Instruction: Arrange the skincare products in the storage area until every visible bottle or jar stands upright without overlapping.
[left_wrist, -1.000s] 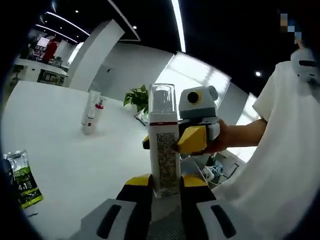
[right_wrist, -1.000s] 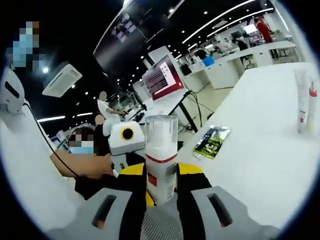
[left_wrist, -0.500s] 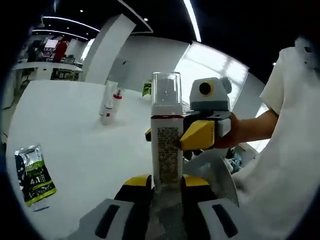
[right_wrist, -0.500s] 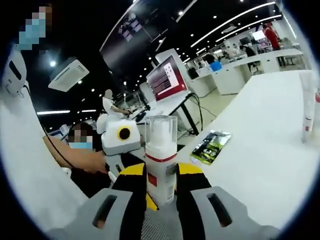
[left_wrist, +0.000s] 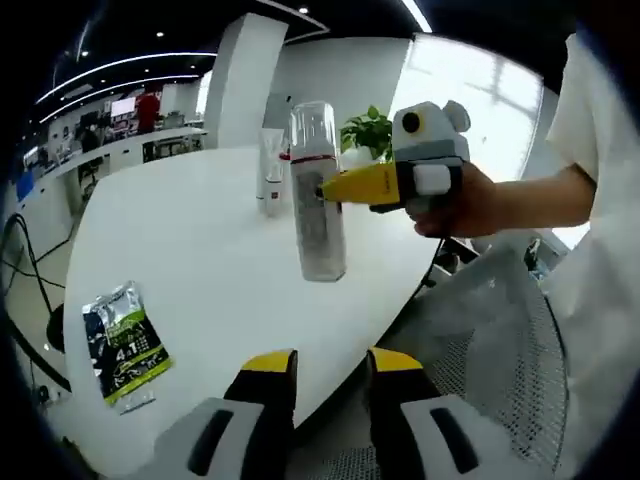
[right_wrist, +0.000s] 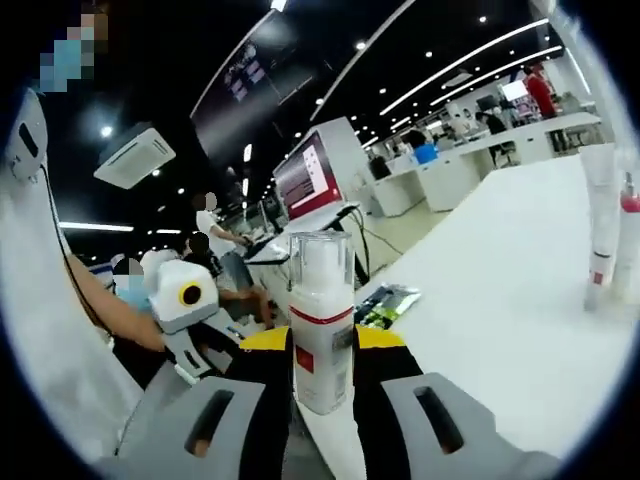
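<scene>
1. The right gripper (right_wrist: 322, 375) has its fingers clamped on the pump bottle (right_wrist: 321, 325), held upright over the table (right_wrist: 500, 300) edge.
2. The left gripper (left_wrist: 320, 385) is empty, fingers slightly apart.
3. Letting go here could drop the bottle off the edge.

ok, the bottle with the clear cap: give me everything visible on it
The bottle is tall and slim, white-bodied, apparently plastic, with a red band below a clear, see-through cap and a red patch low on its front; the left gripper view shows dense print on its side. It stands upright, clamped at mid-body between the yellow-tipped jaws of the right gripper, held above the near edge of the white table. Whether its base touches the table cannot be told. The left gripper is apart from it.
</scene>
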